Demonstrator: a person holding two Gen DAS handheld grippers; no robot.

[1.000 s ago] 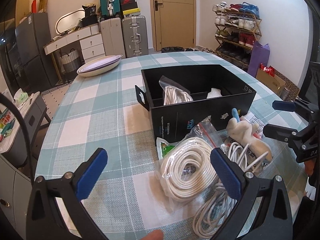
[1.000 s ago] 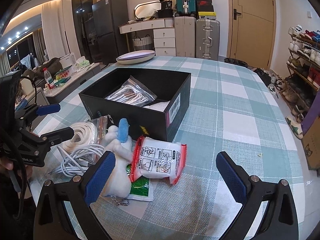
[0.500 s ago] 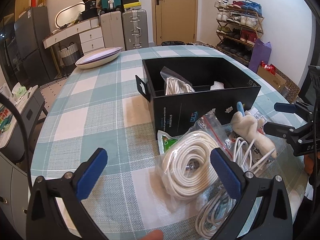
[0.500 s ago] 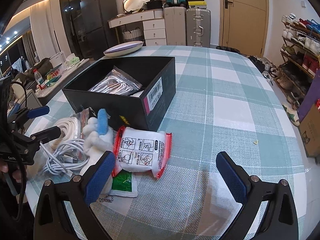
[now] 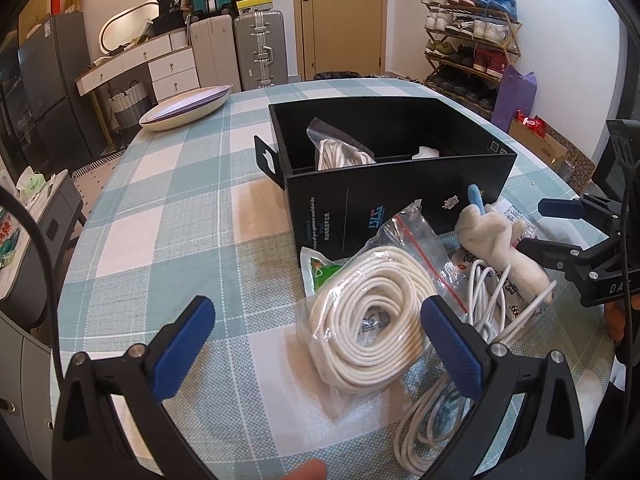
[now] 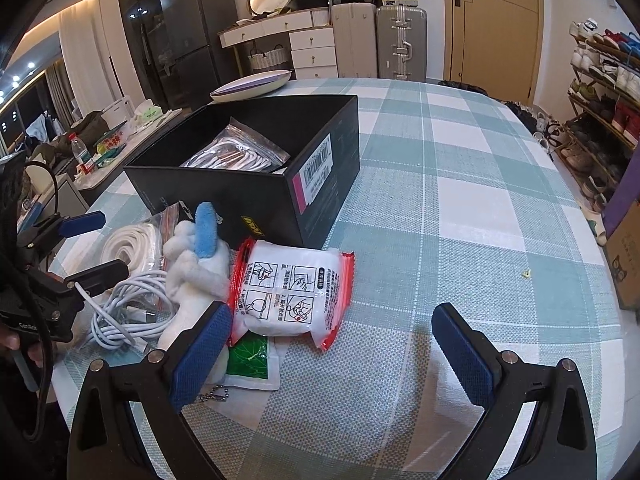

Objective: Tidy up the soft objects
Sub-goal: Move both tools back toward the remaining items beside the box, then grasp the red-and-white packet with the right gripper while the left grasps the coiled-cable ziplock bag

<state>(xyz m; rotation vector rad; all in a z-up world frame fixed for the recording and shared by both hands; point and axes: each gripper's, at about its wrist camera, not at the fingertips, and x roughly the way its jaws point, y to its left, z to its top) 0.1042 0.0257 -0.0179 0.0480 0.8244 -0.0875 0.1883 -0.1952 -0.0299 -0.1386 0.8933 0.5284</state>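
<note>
Item: black box, open-topped, centre of the left-wrist frame on the checked bench; it already holds a bagged cord and a white item too small to identify. Loose stock, lower right of that frame, just in front of the box: bagged white cable coil, loose white cable partly beneath it, plush toy lying over the loose cable, green sachet. In the right-wrist frame, lower centre: white red-edged pack beside the plush, touching it. Left tool: fingers spread wide, holding nothing, hovering over the near edge of the coil bag. Right tool: likewise spread and empty, just short of the pack. Handling note: the likely step is lifting the coil bag; take bag and coil together across the bundle (film alone would slip), and lift straight so the loose cable underneath is not dragged along. Clearances: bare bench at left of the left-wrist frame and at right of the right-wrist frame; the box wall stands close behind the pile, so the load must clear its rim; the two tools sit near one another across the pile.
</note>
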